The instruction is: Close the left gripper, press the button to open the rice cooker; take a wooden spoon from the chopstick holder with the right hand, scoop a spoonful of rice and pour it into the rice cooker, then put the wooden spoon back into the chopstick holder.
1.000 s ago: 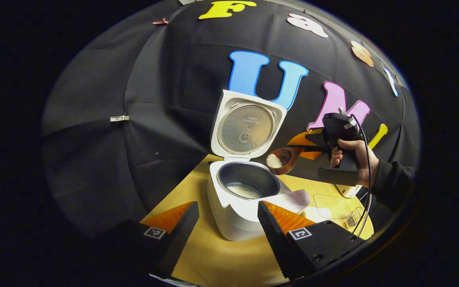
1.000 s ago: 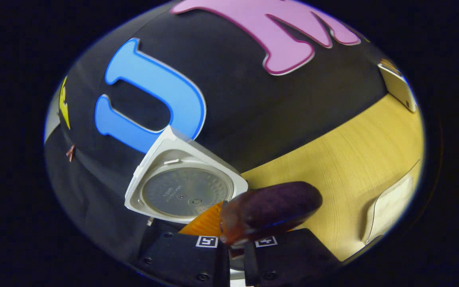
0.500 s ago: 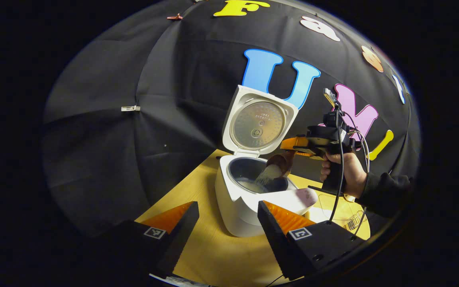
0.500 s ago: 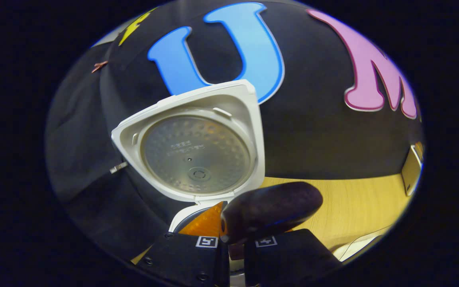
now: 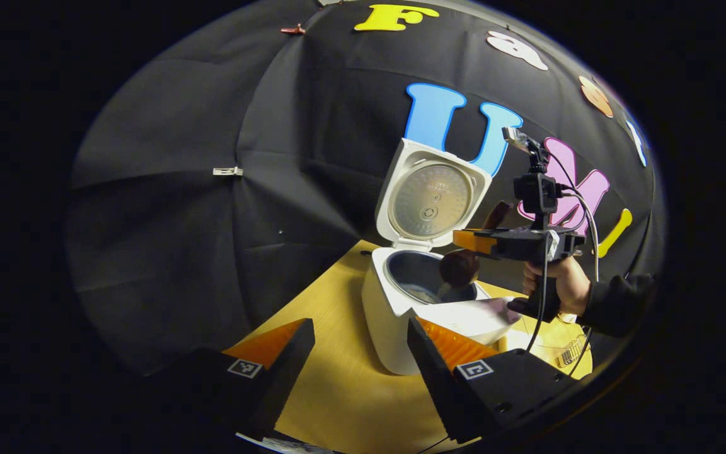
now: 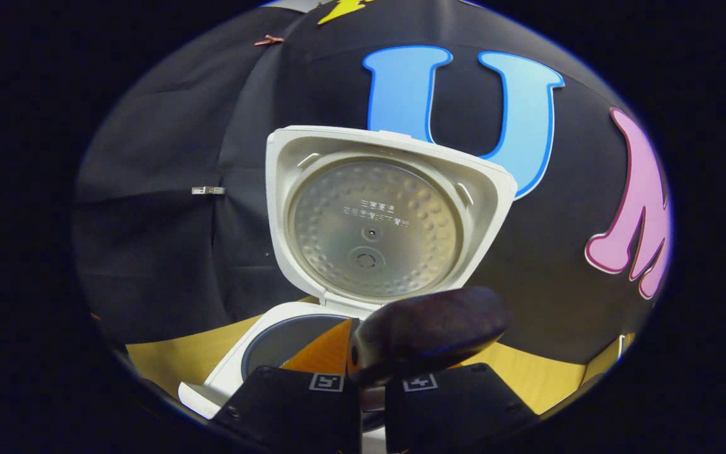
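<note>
The rice cooker (image 5: pixel 429 296) stands open, its lid (image 6: pixel 375 221) upright at twelve o'clock of the pot, so the button press is done. The right gripper (image 5: pixel 467 239) pinches the wooden spoon (image 6: pixel 426 331) by its handle, bowl turned over above the inner pot (image 5: pixel 423 284) at about three o'clock of its rim; the pour looks finished or nearly so. The left gripper (image 5: pixel 360 353) hangs with its fingers spread, holding nothing. Left to do, by my judgement: return the spoon to the chopstick holder.

I see bare table (image 5: pixel 338 391) between my left gripper (image 5: pixel 360 353) and the rice cooker (image 5: pixel 394 315). Its raised lid (image 6: pixel 375 221) walls off the back, and the wooden spoon (image 5: pixel 460 268) hangs over the pot's mouth.
</note>
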